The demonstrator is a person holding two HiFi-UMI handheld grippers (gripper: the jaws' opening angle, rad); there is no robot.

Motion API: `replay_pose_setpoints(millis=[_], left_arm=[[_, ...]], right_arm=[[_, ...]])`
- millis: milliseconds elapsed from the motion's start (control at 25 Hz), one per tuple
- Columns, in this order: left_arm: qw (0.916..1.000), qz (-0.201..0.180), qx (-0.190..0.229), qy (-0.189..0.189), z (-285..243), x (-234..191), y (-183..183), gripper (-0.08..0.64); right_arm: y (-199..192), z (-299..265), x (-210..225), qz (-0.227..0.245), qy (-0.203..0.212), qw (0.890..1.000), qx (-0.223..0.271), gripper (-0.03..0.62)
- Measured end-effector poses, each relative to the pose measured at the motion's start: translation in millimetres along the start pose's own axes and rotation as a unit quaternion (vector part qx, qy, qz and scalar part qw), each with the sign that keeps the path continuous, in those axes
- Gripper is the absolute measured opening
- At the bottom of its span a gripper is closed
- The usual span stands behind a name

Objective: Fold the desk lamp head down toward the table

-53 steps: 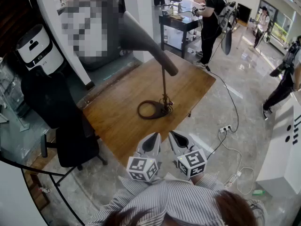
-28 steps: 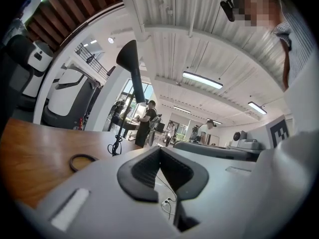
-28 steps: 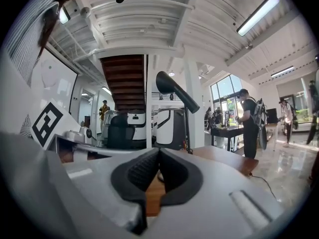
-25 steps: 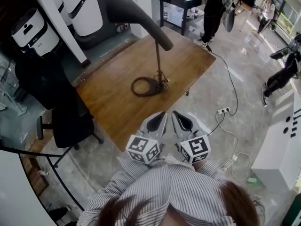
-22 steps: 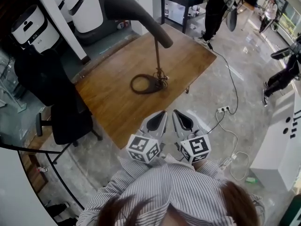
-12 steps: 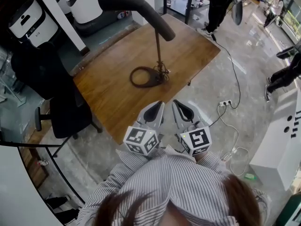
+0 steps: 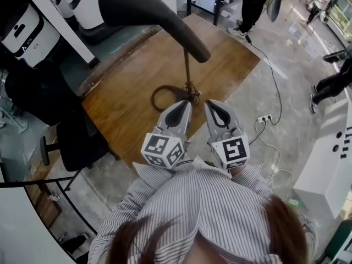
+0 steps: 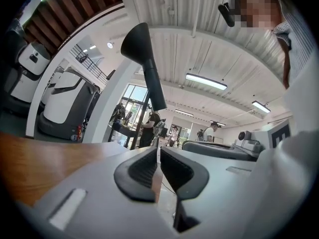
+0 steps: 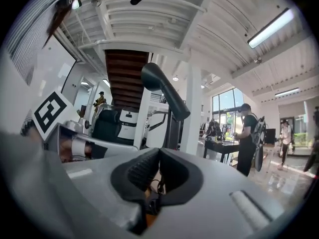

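Wooden worktop (image 7: 124, 111) edge just ahead, hovering with left gripper (image 7: 186, 104) and right gripper (image 7: 211, 104) side by side, fingers (image 8: 140, 172) clenched empty, facing the upright desk lamp (image 7: 165, 12).

Bare brown wooden table (image 7: 124, 109) is open to you either side of the thin upright lamp stem (image 7: 188, 70). Long dark grey lamp head (image 7: 159, 10) overhangs your approach. Dark ring base (image 7: 163, 96) blocks the low centre.

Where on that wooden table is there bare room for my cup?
Bare wood: the table's far right corner beyond the lamp stem, and the left strip between the lamp's ring base and the black chair. Crowded: the near edge, where the ring base, its cable, the left tool and right tool sit close.
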State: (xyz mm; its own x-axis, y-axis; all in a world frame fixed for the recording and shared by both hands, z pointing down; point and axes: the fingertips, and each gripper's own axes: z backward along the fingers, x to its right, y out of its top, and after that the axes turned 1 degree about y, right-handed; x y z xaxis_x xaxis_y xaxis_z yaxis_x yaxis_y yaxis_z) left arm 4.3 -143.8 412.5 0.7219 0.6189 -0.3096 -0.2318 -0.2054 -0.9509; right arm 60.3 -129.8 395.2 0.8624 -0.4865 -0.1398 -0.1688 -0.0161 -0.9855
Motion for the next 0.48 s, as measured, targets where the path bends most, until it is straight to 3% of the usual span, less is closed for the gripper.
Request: replay_pose_setpoints(millis=[240,480], left_arm=[[0.9996,-0.028,-0.005,-0.003,-25.0,-19.1,7.2,0.036],[0.9989,-0.044,-0.006,0.016,-46.3,-31.7,10.6,0.099]], right_arm=[[10.6,-20.2,14.7,0.036,-0.028,0.999,0.011,0.029],[15.9,-28.0,32.0,0.052,-0.026,0.998,0.013,0.077]])
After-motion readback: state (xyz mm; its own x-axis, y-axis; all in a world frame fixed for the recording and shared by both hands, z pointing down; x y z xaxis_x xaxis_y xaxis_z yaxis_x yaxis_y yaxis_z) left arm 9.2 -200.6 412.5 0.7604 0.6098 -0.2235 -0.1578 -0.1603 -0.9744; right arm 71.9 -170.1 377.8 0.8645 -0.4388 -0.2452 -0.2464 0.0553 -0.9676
